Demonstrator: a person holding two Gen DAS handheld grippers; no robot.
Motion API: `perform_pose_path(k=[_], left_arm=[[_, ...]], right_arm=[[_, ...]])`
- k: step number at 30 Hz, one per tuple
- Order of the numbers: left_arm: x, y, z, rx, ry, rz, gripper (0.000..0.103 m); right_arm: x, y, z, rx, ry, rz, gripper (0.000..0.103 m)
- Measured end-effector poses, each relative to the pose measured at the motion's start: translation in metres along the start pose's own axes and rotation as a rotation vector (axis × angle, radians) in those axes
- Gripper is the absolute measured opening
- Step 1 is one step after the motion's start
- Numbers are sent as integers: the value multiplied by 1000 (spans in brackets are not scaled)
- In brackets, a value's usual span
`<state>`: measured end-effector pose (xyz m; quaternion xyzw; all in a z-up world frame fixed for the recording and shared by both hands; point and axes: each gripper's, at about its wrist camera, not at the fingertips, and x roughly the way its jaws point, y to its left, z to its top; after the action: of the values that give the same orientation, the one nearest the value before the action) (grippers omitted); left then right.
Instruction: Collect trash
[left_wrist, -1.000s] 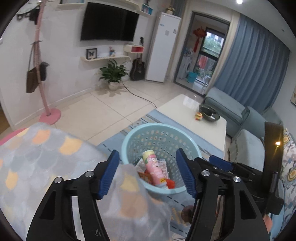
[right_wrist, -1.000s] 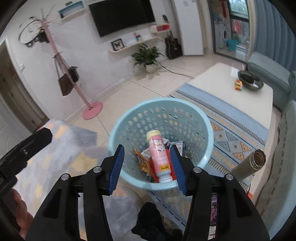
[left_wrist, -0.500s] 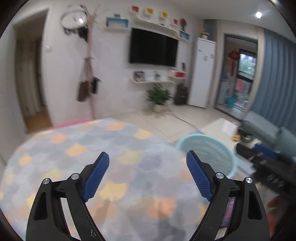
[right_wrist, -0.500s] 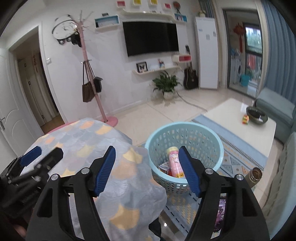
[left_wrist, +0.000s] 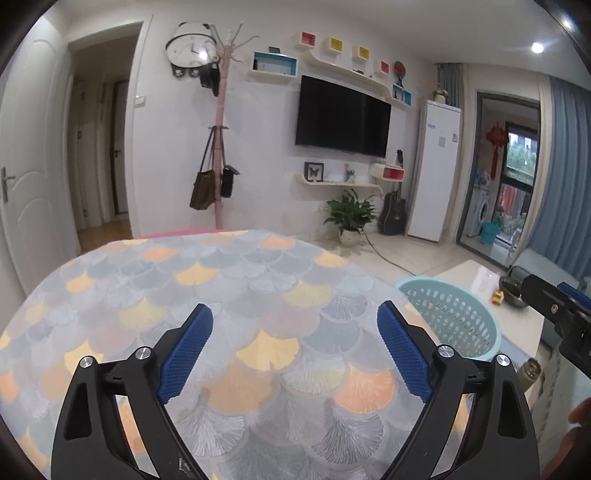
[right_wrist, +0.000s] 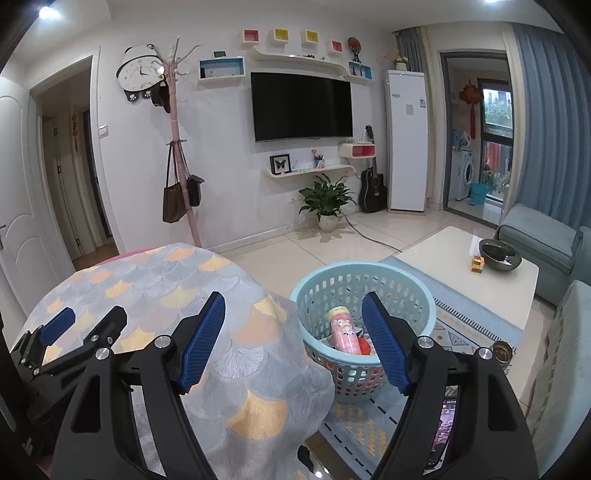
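A light blue perforated basket (right_wrist: 369, 280) stands on the floor beside a round table (right_wrist: 155, 280) with a scale-patterned cloth. It holds a pink bottle (right_wrist: 345, 334) and red and white wrappers. My right gripper (right_wrist: 293, 345) is open and empty, above the table's edge and the basket. My left gripper (left_wrist: 293, 352) is open and empty over the tablecloth (left_wrist: 184, 295), with the basket (left_wrist: 454, 310) at its right. The left gripper also shows at the lower left of the right wrist view (right_wrist: 70, 332).
A white coffee table (right_wrist: 480, 280) with a dark bowl (right_wrist: 500, 254) and a small cube stands beyond the basket on a blue rug (right_wrist: 476, 332). A metal flask (right_wrist: 503, 353) and a grey sofa (right_wrist: 546, 240) are at the right. A pink coat rack (right_wrist: 181, 166) stands by the wall.
Both grippers have pulled back and up from the basket, and the views have tilted up. The left gripper has swung left over the tablecloth. A clear wrapper at the left gripper is gone from view.
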<state>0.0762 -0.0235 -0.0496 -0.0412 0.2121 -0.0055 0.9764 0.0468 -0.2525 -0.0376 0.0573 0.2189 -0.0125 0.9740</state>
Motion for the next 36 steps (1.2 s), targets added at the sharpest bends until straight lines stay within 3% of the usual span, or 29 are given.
perform_pose_path(k=[18,36], left_arm=[[-10,-4,-3,32,-47,-6,94],[-12,-10,-3,81,-48,7,94]], right_arm=[[-15,-8,-17,36,-36,-30,77],[-15,-8,-26,31,-13,-24,78]])
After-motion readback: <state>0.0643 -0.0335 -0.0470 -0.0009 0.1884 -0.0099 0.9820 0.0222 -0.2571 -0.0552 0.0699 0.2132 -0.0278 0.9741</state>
